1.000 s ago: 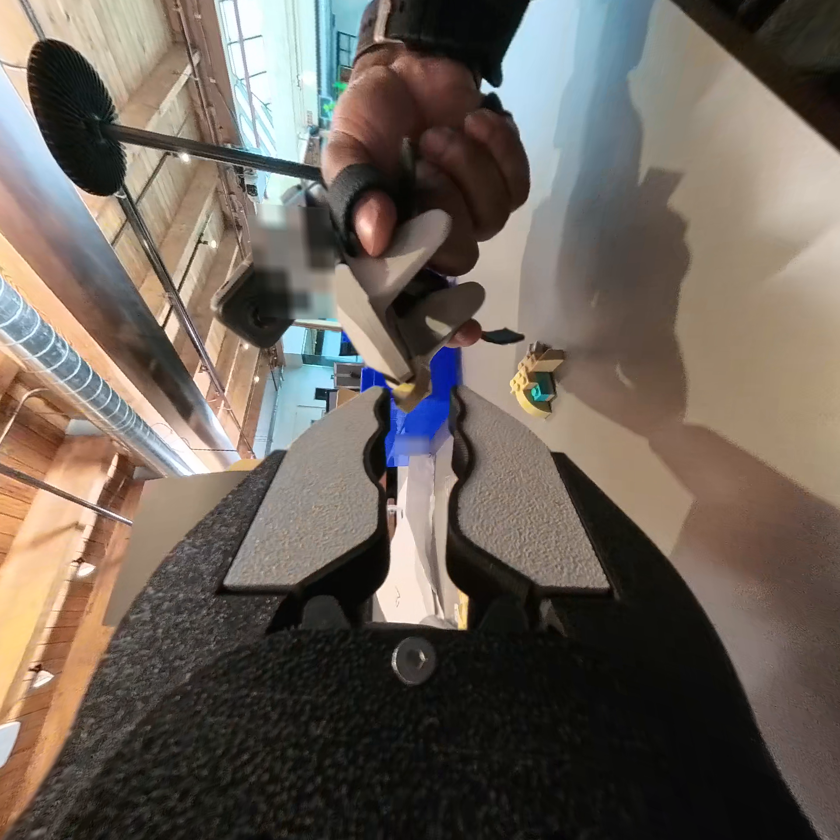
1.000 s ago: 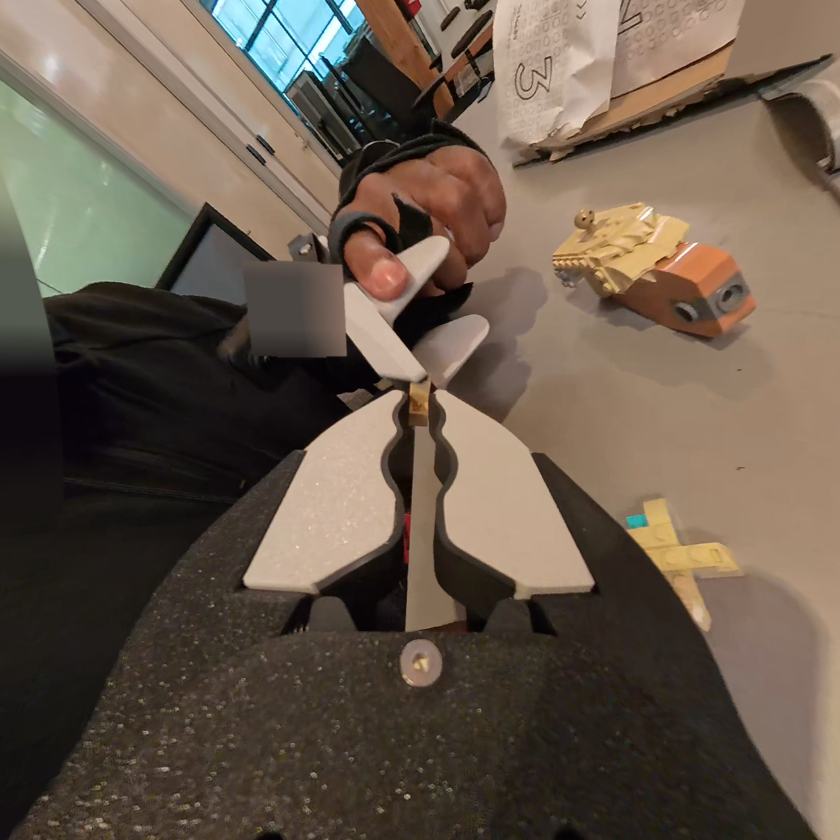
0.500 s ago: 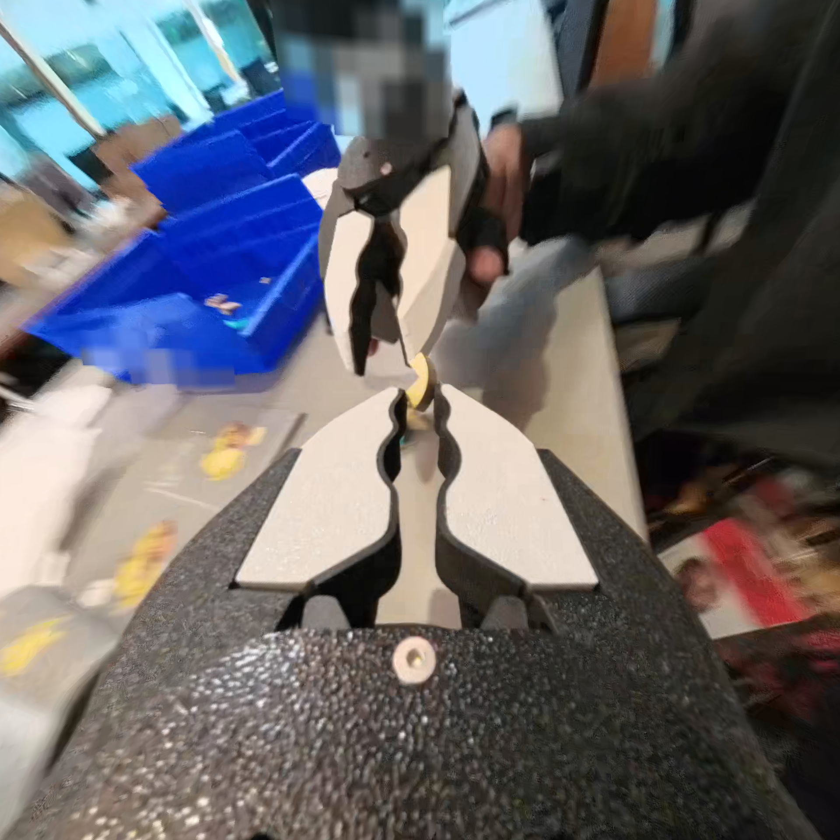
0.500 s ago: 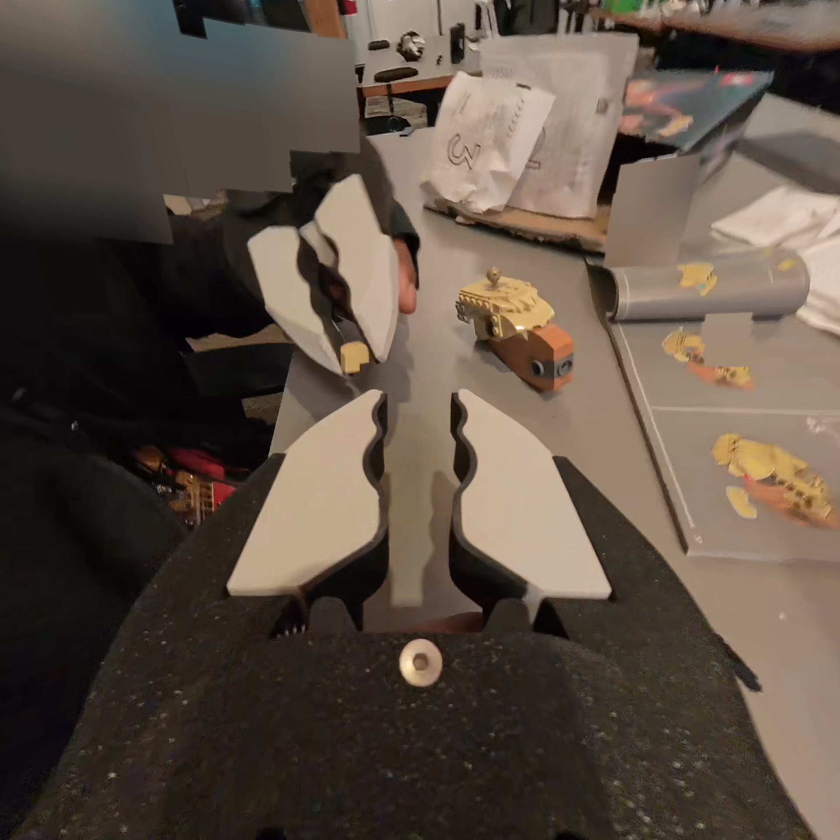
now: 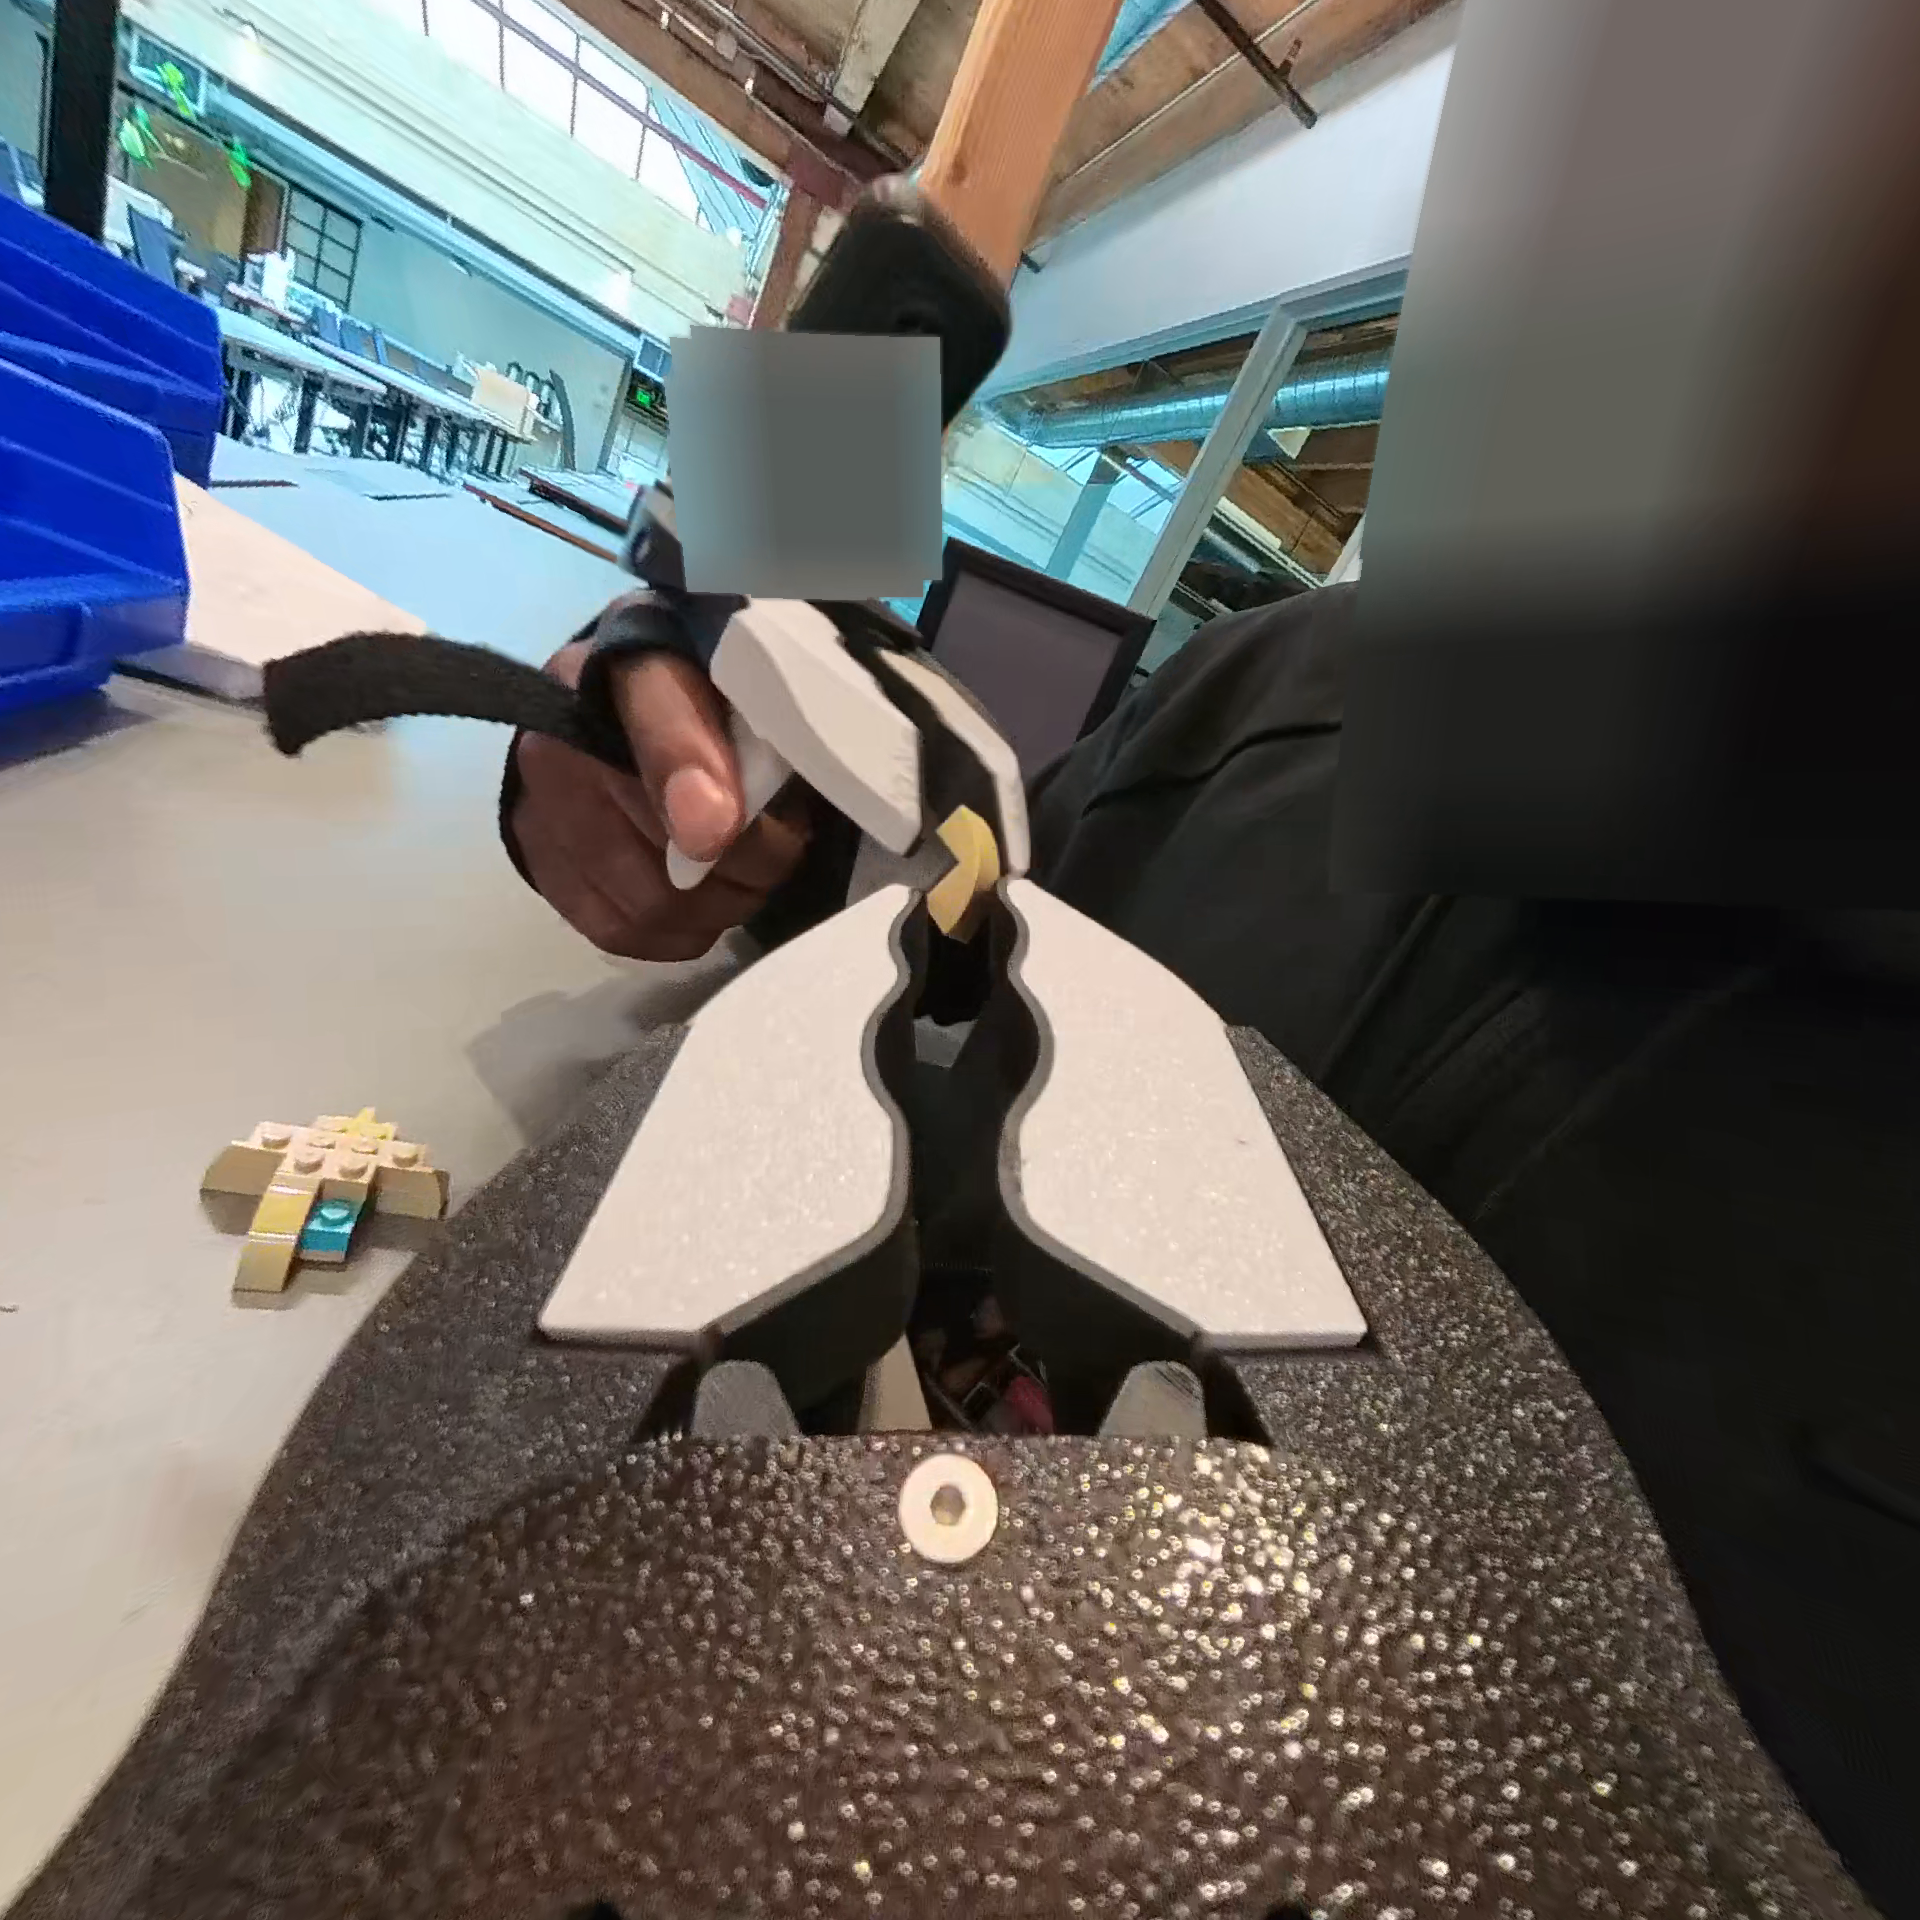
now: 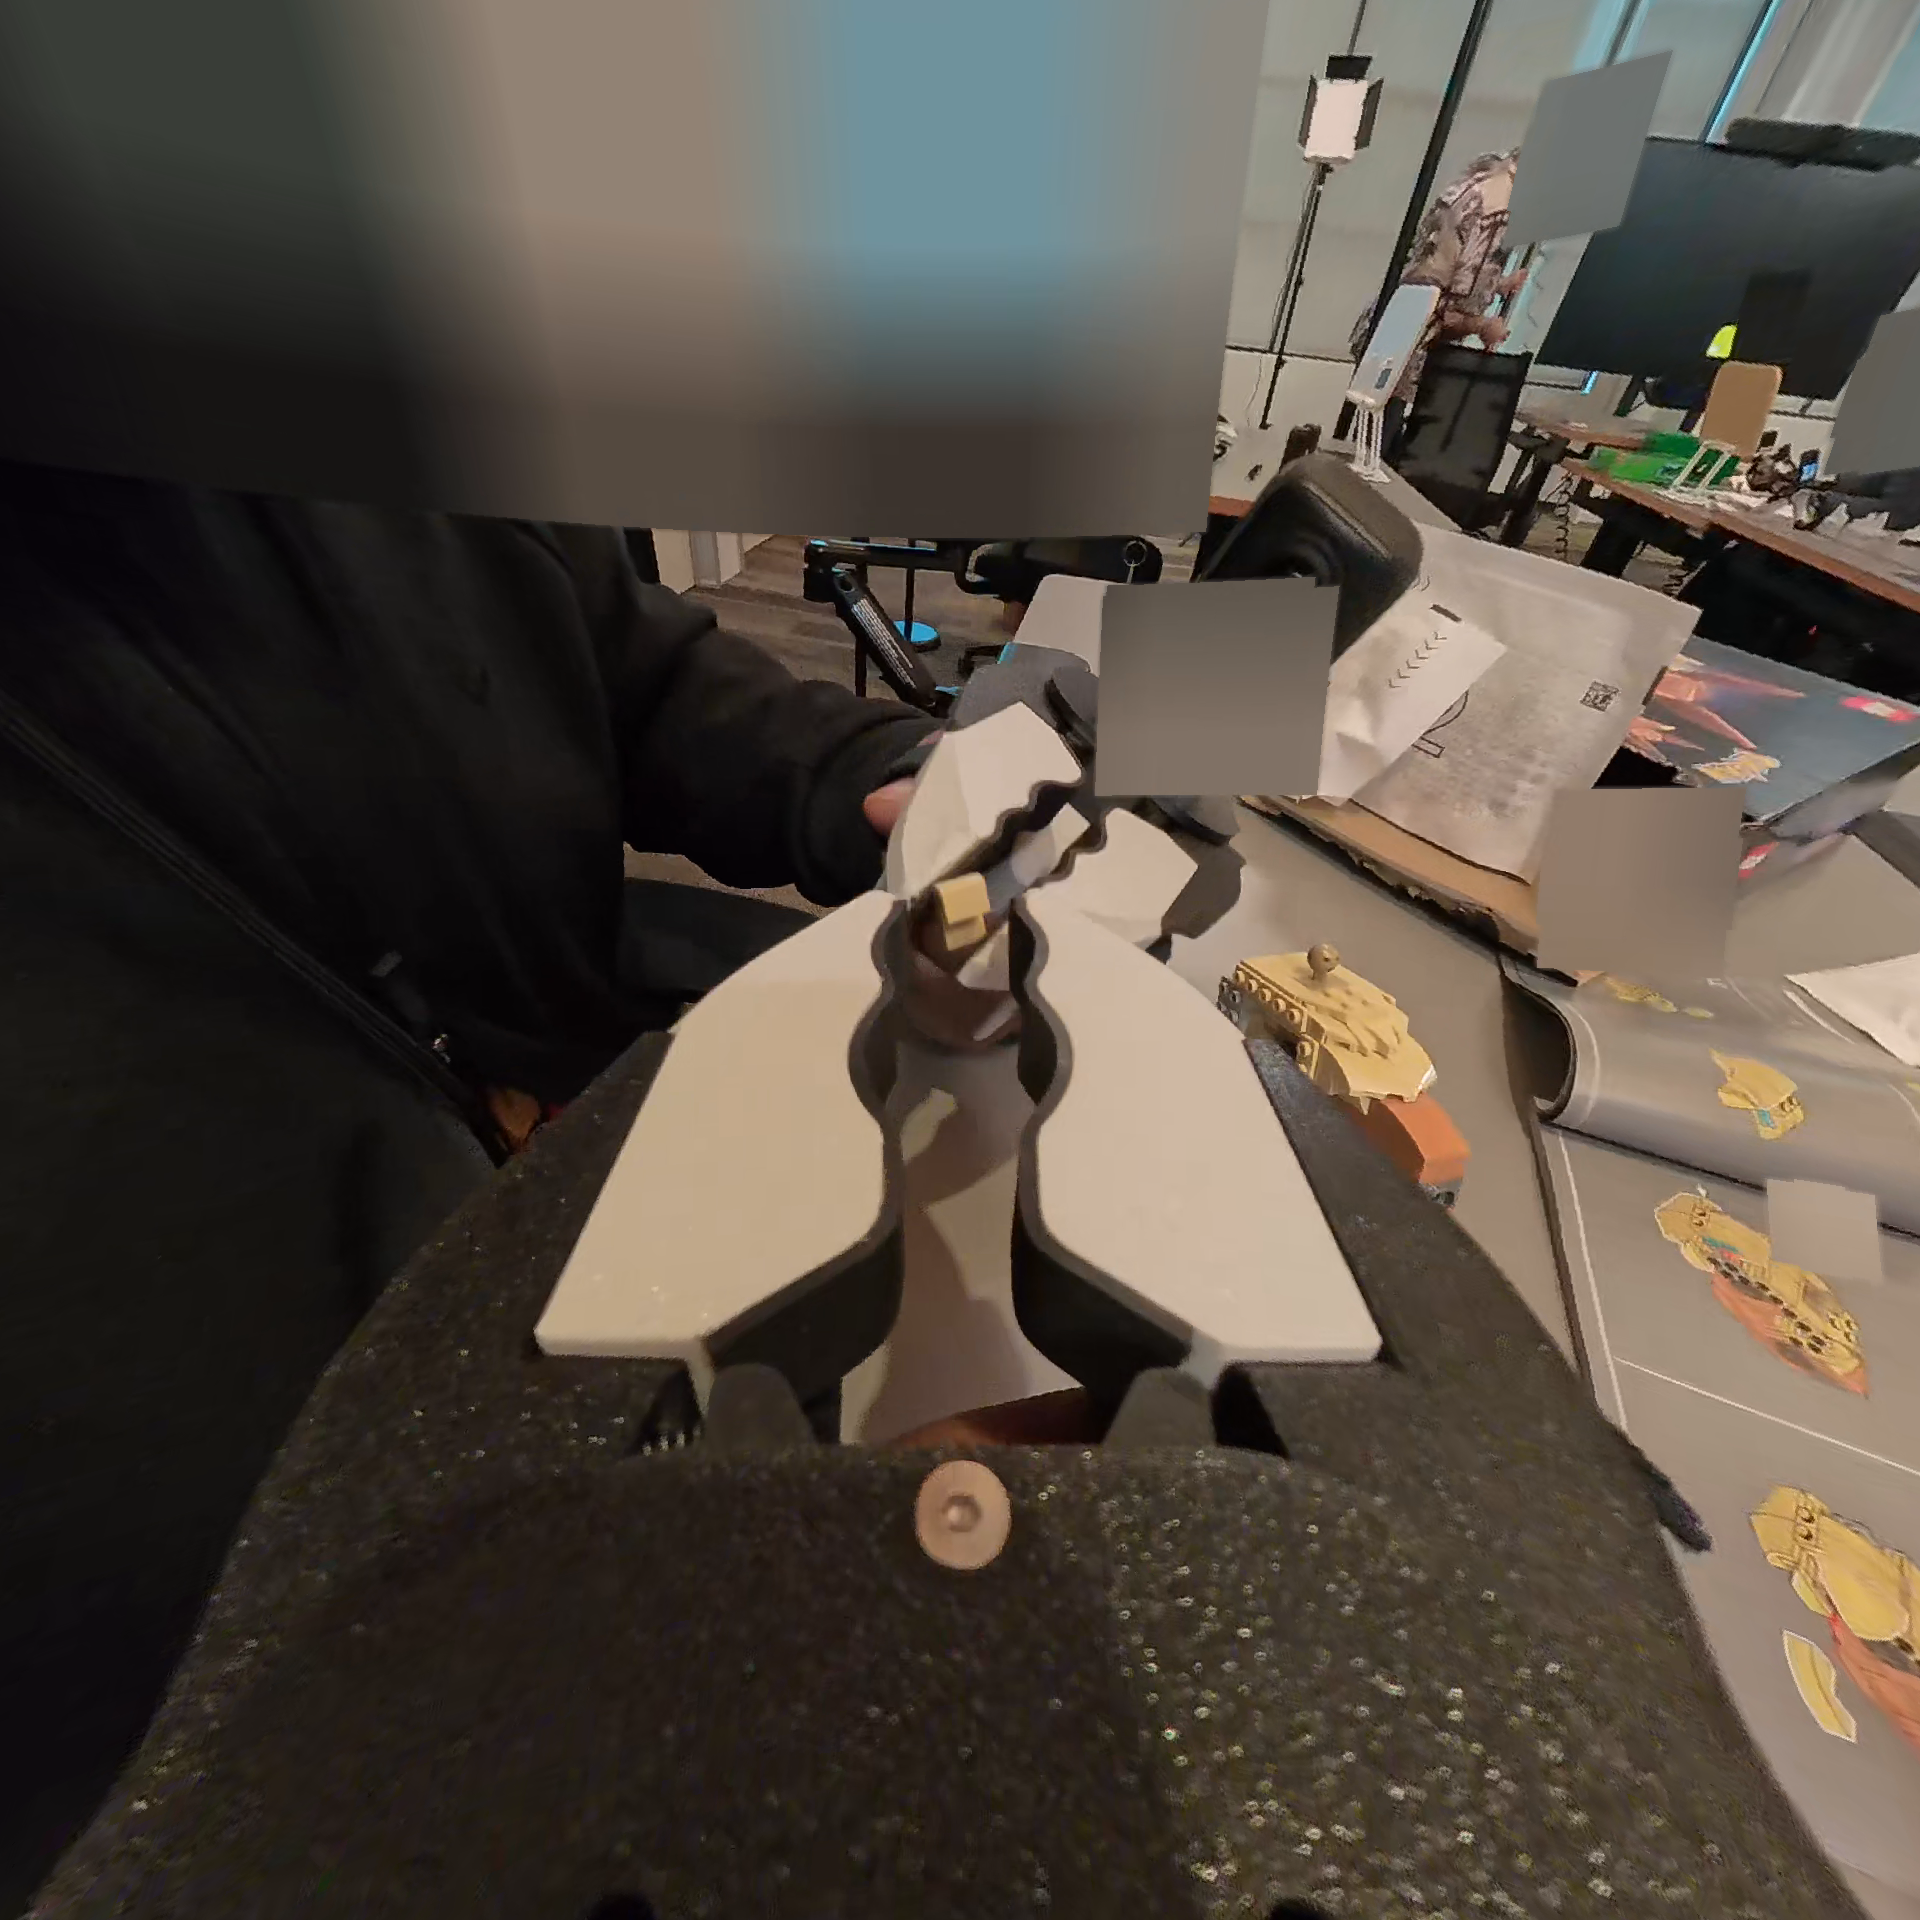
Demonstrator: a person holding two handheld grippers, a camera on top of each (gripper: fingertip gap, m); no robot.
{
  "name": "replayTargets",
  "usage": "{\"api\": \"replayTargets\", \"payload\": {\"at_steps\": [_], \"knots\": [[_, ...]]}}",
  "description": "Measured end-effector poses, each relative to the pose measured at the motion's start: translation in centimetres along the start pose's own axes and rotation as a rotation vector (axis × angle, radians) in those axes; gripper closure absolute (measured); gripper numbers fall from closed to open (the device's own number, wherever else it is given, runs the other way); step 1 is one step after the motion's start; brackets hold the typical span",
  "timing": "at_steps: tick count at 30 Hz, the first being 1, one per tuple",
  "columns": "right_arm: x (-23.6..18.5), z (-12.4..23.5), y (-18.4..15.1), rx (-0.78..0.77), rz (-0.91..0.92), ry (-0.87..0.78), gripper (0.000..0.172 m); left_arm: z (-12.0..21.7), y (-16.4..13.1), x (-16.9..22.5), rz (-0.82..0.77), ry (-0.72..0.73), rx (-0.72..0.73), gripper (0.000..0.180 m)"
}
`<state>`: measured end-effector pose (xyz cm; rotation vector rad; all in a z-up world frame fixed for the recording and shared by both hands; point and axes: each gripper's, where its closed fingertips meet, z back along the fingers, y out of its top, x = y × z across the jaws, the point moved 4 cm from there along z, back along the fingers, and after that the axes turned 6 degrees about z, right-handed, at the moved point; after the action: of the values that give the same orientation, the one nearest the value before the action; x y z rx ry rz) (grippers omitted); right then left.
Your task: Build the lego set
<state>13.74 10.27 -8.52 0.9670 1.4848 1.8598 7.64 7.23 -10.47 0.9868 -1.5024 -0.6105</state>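
- Left tongs (image 5: 956, 899) pinch a small flat tan plastic brick piece with a rounded edge (image 5: 961, 868) at the very tips. Most of the piece sticks out in front of them, which leaves it free for a second grip.
- Right tongs (image 6: 956, 920) meet them tip to tip, well above the grey worktop (image 5: 208, 935). Their fingers stand around the same piece (image 6: 961, 904). In their own view a sliver of gap shows on each side of it, so I judge them part-spread and not pressing.
- Both tools tilt towards each other, probably so each camera looks straight at the piece.
- A small tan brick assembly with a teal stud (image 5: 322, 1195) lies on the worktop, left of and below the left tongs, well apart from them.
- A larger tan and orange brick model (image 6: 1340, 1029) sits just right of the right tongs, beside a grey printed sheet (image 6: 1714, 1247).
- Blue plastic bins (image 5: 83, 499) stand far to the left of the left tongs.
- A second ago the right tongs pinched the piece and the left ones stood wider.
- Half a second ago the left tongs had it, and the right ones were spread wide and clear of it. Now the right ones are narrower and back around the piece.
- Both views have swung from the worktop towards the dark-clothed person.
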Motion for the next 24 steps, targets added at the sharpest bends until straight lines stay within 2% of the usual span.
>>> {"api": "replayTargets", "payload": {"at_steps": [5,8,12,15,21,24], "knots": [[0.0,0.1,-0.4,-0.018,-0.024,-0.001,0.162,-0.2,-0.4,-0.5,0.041,0.014,-0.032,0.169],[1.0,0.4,-1.1,-0.043,-0.122,-0.077,0.163,0.3,0.1,-1.5,0.034,0.115,-0.009,0.169],[1.6,1.0,-2.3,0.017,-0.375,-0.138,0.163,1.0,0.2,-1.7,-0.215,0.329,-0.039,0.162],[1.6,1.2,-3.3,0.040,-0.477,-0.156,0.163,1.0,-0.4,-1.9,-0.365,0.433,-0.117,0.161],[1.3,0.8,-3.7,0.036,-0.510,-0.129,0.163,0.7,-0.9,-2.5,-0.419,0.478,-0.167,0.162],[1.2,0.6,-3.9,0.026,-0.507,-0.123,0.163,0.5,-1.2,-2.7,-0.437,0.482,-0.181,0.172]]}}
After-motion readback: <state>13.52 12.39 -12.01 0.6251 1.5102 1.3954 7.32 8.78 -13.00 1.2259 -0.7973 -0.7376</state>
